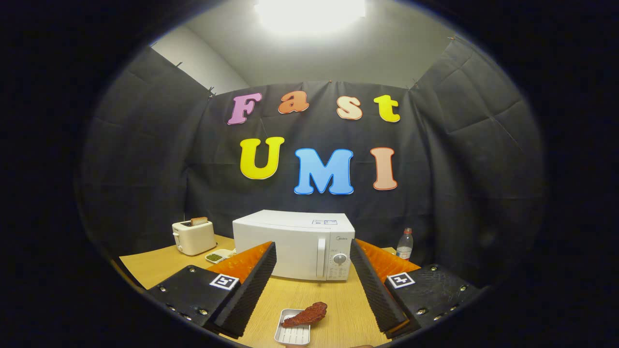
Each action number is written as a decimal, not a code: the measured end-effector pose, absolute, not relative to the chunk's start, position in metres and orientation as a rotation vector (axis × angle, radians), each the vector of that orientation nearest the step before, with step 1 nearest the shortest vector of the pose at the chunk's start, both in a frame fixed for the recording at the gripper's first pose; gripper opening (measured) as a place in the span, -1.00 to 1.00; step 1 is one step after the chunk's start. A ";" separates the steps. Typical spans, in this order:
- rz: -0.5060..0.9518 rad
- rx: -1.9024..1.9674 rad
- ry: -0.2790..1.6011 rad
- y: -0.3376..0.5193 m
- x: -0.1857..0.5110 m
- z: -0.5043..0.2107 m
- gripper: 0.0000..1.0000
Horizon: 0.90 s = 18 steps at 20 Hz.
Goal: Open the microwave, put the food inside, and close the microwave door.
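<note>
Reddish food (on tray), between open gripper

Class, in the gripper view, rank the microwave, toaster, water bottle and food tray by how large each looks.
1. microwave
2. toaster
3-4. food tray and water bottle: unsure, the tray lies between the open claw fingers, much nearer the camera.

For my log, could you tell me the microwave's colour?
White microwave, gripper view; gripper open.
</note>
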<state>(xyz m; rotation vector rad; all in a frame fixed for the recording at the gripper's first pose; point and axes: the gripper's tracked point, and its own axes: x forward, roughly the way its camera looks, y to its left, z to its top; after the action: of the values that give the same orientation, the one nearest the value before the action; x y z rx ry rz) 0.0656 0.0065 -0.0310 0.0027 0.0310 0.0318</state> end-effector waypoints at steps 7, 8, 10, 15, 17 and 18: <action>0.003 0.017 0.115 0.002 0.146 -0.087 0.92; 0.004 0.021 0.130 0.003 0.158 -0.096 0.89; 0.012 0.040 0.156 0.006 0.178 -0.110 0.90; -0.023 0.067 0.204 0.001 0.232 -0.136 0.90; -0.032 0.061 0.234 0.002 0.254 -0.148 0.89; -0.041 0.052 0.247 0.000 0.263 -0.154 0.89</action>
<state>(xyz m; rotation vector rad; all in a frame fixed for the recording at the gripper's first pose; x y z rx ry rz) 0.2629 0.0003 -0.1538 0.0515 0.2474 -0.0412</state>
